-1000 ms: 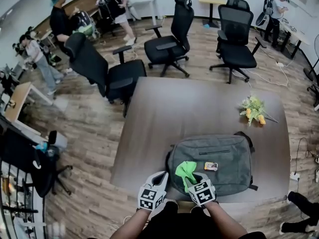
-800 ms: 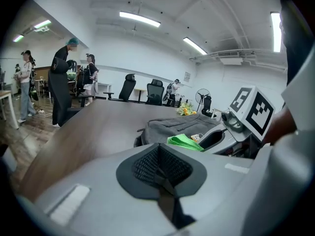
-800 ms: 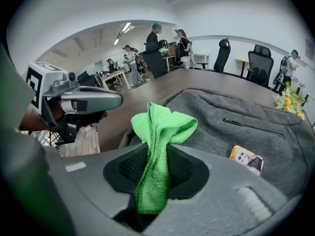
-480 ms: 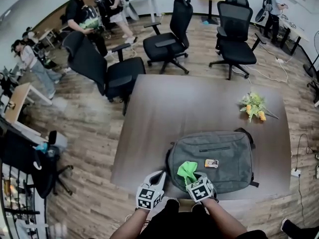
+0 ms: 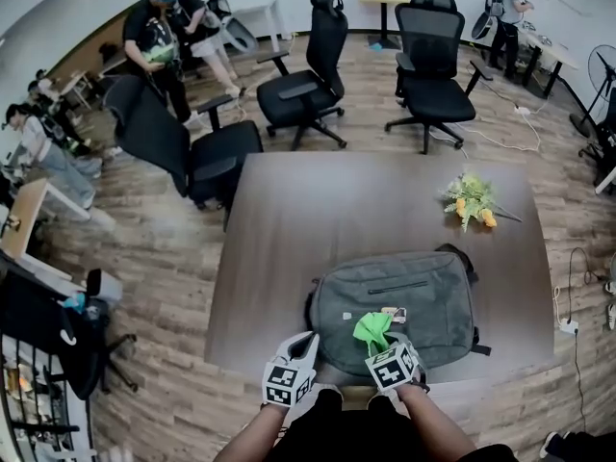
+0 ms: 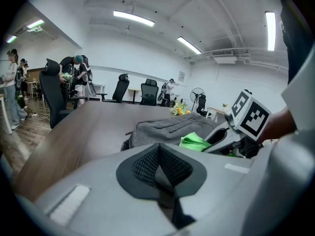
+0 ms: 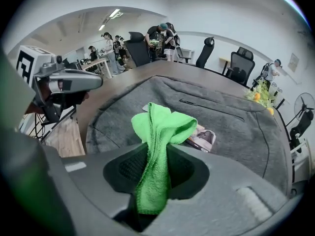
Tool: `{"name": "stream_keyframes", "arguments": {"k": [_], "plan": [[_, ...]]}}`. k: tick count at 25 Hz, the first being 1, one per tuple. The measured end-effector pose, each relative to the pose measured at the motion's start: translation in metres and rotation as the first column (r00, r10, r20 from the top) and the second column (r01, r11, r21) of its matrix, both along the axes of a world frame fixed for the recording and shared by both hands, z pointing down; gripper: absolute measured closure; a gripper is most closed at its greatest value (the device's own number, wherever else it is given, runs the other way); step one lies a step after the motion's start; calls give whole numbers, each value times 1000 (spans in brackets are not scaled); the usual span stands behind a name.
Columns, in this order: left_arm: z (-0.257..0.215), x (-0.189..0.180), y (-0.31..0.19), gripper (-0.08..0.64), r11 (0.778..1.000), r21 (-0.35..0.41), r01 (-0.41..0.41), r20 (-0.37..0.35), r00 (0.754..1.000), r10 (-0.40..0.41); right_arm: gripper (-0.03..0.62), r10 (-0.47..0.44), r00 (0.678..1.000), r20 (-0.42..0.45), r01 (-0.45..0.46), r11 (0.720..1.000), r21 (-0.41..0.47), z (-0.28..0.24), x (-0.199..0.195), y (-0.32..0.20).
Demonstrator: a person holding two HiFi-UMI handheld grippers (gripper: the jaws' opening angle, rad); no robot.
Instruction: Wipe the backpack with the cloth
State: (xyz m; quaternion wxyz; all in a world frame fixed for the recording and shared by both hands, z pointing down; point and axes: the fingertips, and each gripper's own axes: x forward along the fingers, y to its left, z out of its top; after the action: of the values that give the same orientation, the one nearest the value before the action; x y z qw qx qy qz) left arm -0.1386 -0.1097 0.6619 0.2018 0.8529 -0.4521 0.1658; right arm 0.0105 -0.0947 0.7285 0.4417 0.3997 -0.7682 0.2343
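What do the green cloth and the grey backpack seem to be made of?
The green cloth: probably microfibre terry, matte; its surface shows a short fuzzy pile. The backpack: apparently a woven synthetic fabric, heathered grey and matte; fine mottled weave, stitched seams and a zip show.

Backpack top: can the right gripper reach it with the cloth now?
Probably yes: the right gripper, shut on the green cloth, is at the backpack's near edge; only a small card lies ahead.
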Motion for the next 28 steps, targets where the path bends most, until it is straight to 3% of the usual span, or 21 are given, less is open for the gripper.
{"name": "stream_keyframes", "arguments": {"k": [15, 23, 28], "plan": [[-7, 29, -8, 545, 998, 25, -53, 3, 999, 53, 483, 138, 983, -120, -134, 990, 40, -14, 99, -3], [-10, 42, -12, 545, 997, 40, -63, -4, 998, 63, 483, 221, 961, -167, -211, 974, 76, -27, 148, -2], [-10, 50, -13, 545, 997, 41, -65, -9, 998, 65, 482, 239, 942, -236, -215, 969, 123, -33, 177, -5]]}}
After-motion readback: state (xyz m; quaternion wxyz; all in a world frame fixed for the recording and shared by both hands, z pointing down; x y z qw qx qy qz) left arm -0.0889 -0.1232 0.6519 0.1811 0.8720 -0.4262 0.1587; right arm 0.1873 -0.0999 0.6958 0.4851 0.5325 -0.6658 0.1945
